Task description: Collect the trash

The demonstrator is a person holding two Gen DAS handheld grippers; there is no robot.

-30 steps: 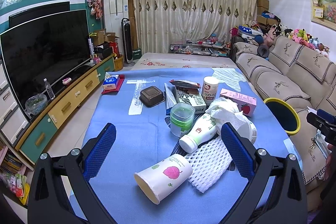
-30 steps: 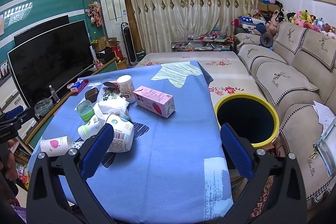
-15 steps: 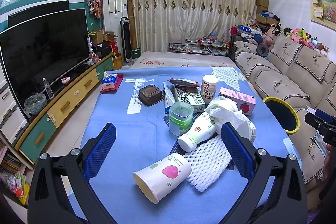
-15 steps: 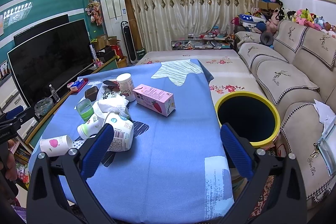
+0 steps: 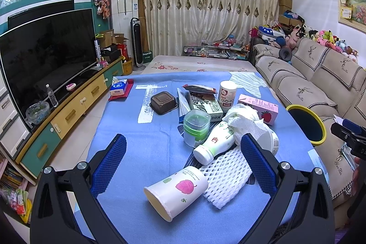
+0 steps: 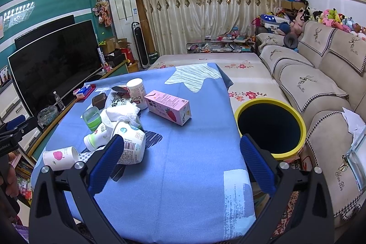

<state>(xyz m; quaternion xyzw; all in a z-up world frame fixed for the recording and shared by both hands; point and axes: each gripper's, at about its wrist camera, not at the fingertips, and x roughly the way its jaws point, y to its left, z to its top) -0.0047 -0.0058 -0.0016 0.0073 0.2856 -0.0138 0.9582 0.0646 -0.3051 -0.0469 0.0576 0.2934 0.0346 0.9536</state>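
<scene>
Trash lies on a blue-clothed table (image 5: 141, 148). A tipped paper cup with a pink leaf (image 5: 177, 190) lies nearest, beside white foam netting (image 5: 225, 177), a white-and-green bottle (image 5: 216, 143) on its side, crumpled tissue (image 5: 244, 117), a green-lidded tub (image 5: 196, 127) and a pink strawberry carton (image 5: 258, 108). My left gripper (image 5: 183, 160) hangs open just above and in front of the paper cup. My right gripper (image 6: 179, 158) is open over the table's near right part, holding nothing. The yellow-rimmed bin (image 6: 271, 126) stands right of the table, by the sofa.
Further back are a brown plastic tray (image 5: 162, 102), a printed box (image 5: 205, 103), a white canister (image 5: 227, 93) and a tissue pack (image 5: 118, 86). A TV cabinet (image 5: 68, 111) runs along the left; a beige sofa (image 6: 320, 88) lines the right.
Both views have shifted only slightly; the left gripper has eased a little towards the paper cup. Nothing was grasped or moved on the table.
</scene>
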